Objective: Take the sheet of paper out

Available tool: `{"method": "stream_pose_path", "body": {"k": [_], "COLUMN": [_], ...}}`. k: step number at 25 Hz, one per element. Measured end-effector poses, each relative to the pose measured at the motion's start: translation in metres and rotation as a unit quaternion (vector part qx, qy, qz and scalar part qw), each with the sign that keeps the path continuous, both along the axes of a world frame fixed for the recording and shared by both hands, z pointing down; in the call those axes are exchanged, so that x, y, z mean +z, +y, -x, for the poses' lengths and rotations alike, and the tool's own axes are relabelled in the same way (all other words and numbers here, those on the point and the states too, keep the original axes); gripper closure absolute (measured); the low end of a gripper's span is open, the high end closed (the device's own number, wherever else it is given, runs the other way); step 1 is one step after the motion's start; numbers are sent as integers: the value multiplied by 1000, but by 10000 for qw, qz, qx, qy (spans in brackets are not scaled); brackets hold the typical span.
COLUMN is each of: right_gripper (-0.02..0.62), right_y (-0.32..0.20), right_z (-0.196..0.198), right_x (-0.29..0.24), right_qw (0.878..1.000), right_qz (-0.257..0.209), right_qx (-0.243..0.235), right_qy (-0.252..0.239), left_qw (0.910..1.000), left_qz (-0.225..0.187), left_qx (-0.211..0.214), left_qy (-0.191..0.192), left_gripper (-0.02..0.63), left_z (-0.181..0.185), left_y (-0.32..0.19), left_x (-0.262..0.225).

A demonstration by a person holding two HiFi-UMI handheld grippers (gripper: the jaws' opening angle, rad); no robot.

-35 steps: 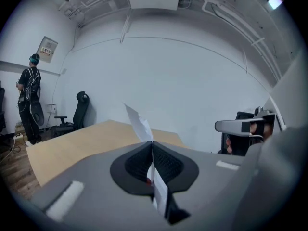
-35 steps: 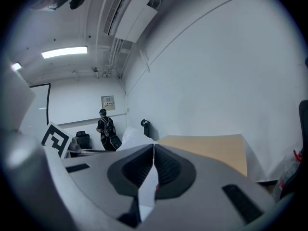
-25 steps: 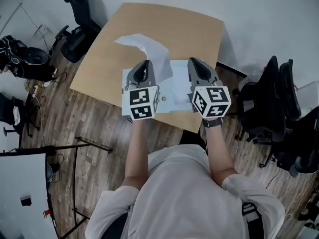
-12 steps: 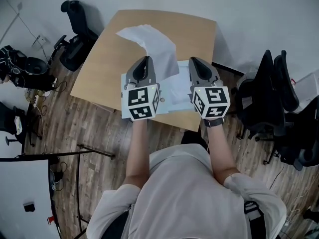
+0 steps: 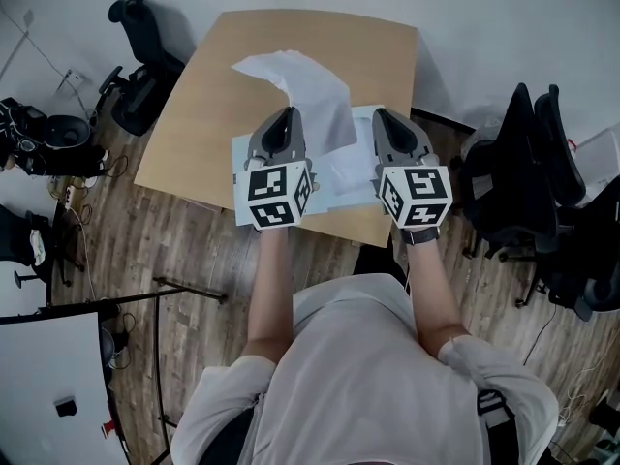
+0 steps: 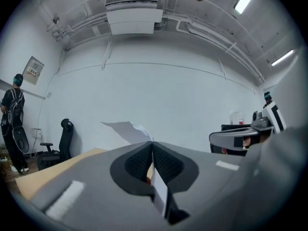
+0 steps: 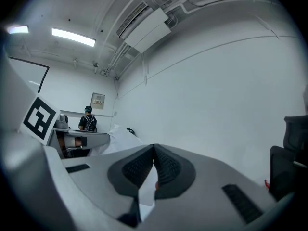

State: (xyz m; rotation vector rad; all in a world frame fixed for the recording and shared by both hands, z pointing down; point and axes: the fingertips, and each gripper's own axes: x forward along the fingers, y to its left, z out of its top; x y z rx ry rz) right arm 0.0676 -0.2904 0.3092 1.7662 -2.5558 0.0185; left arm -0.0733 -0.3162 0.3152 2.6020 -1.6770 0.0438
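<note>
- A folder (image 5: 351, 184) lies on the table (image 5: 208, 95) at its near edge, in front of the person (image 5: 358, 376).
- The left gripper (image 5: 284, 114) and right gripper (image 5: 380, 116) sit side by side above the folder.
- The sheet of paper (image 5: 305, 85) runs from the left gripper's jaws away over the table's middle.
- One chair (image 5: 140, 61) stands left of the table; other chairs (image 5: 528, 177) stand to its right.

A tan wooden tabletop (image 5: 213, 114) stands on a grey-brown plank floor (image 5: 194, 250) against a white wall (image 5: 504, 27). Black office chairs (image 5: 513, 192) crowd at 3 o'clock; another chair (image 5: 140, 66) sits at 10 o'clock. Strip lights (image 7: 72, 36) and an air-conditioning unit (image 6: 132, 19) hang overhead.
</note>
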Motion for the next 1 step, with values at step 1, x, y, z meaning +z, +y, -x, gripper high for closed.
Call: {"method": "stream_pose_path", "body": {"k": [1], "right_gripper": [583], "right_y": [-2], "right_z": [-1], "right_x": [2], "right_qw": [10000], "right_qz": [18], "right_qx": [0], "right_qy": [5], "left_qw": [10000], "left_qz": [63], "left_qx": [34], "left_qy": [28], "left_gripper": [597], "left_z": [0], "left_y": [-2], "left_x": [4]}}
